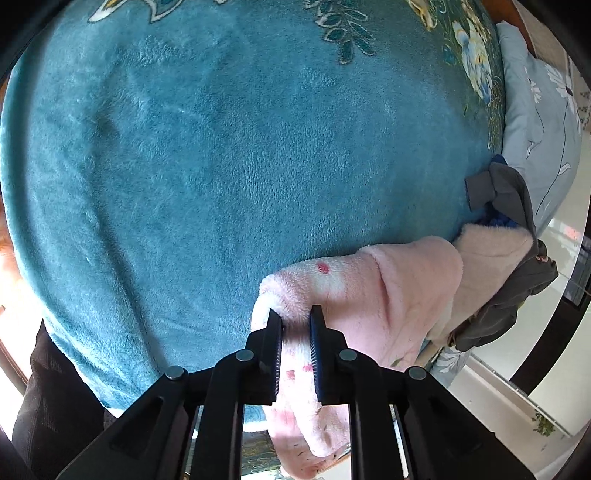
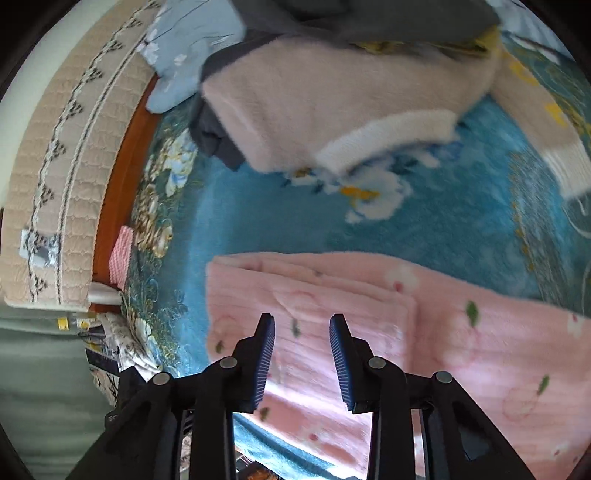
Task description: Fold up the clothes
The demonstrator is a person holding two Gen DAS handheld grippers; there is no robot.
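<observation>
**Left gripper clamped on pink fleece edge; right gripper spread above the folded part**

Left wrist view. The teal blanket covers the bed and fills most of the frame, with a flower pattern along its far and right borders. At lower centre the left gripper is closed on a rolled, white-trimmed edge of the pink fleece garment; fabric is pinched between both fingers. From the grip the garment runs down past the fingers toward the near bed edge and also away to the right, where it meets a pile of other clothes: a beige fleece piece with a dark grey garment over and behind it. A light blue flowered pillow lies beyond the pile at the right edge. A dark-clothed part of a person shows at lower left.

Right wrist view, somewhat blurred. At far left stands a beige quilted headboard with an orange-brown wooden rail beside it. The same pillow sits at upper left, next to the beige fleece piece and the dark grey garment at the top. The pink garment lies flat on the teal blanket, its long axis running left to right across the lower frame, with a folded layer stacked on its left end. The right gripper is over that folded layer, fingers spread apart and holding nothing; contact with the fabric cannot be judged.
</observation>
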